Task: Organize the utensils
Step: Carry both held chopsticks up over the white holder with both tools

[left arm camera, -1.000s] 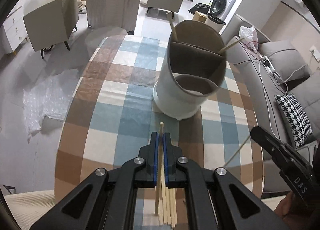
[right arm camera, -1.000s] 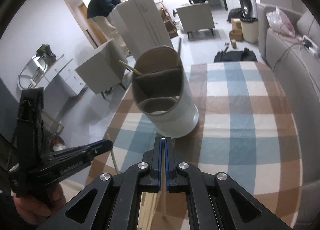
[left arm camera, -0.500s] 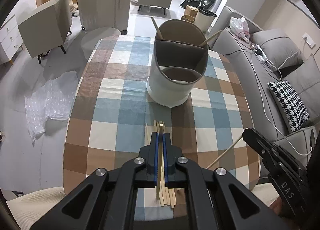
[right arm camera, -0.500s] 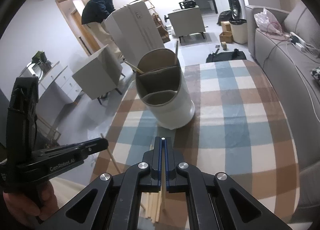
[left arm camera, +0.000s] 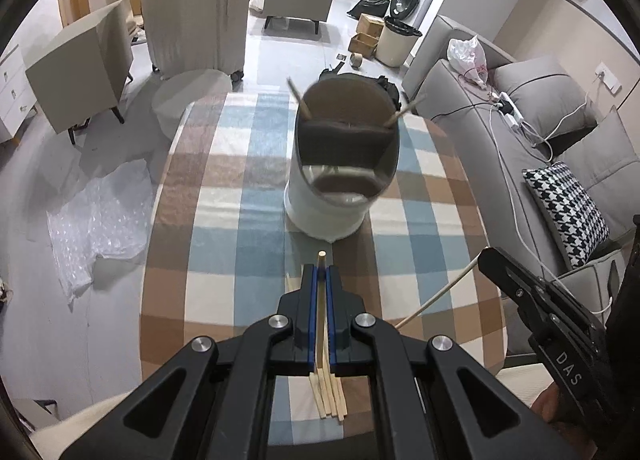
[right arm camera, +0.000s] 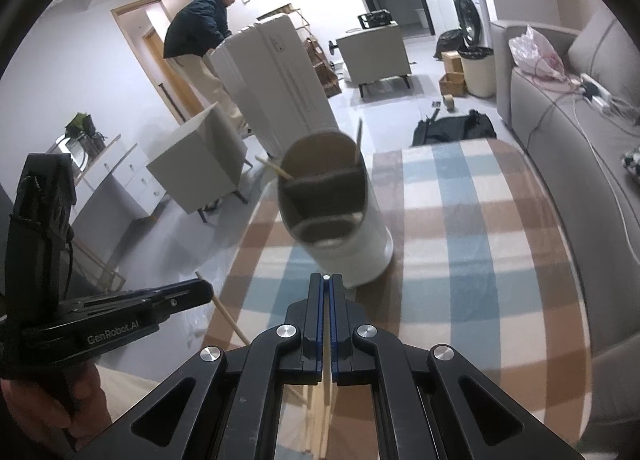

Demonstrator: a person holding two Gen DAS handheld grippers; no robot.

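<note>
A white utensil holder (left arm camera: 332,195) with brown dividers stands on the checked tablecloth; two chopsticks (left arm camera: 298,97) lean in its far compartment. It also shows in the right wrist view (right arm camera: 344,227). My left gripper (left arm camera: 320,272) is shut on one wooden chopstick (left arm camera: 321,260), held above several loose chopsticks (left arm camera: 330,396) on the cloth. My right gripper (right arm camera: 327,280) is shut on another chopstick (right arm camera: 327,344). In the left wrist view the right gripper (left arm camera: 540,300) appears at the right with its chopstick (left arm camera: 440,292) sticking out.
The table (left arm camera: 224,268) is oval with a blue, brown and white cloth. A grey sofa (left arm camera: 540,131) runs along the right. Bubble wrap (left arm camera: 100,211) lies on the floor at the left. A person (right arm camera: 200,31) stands by a large white box at the back.
Both grippers, each holding its chopstick, have drawn back from the holder and risen; the holder looks smaller and farther away than a second ago.
</note>
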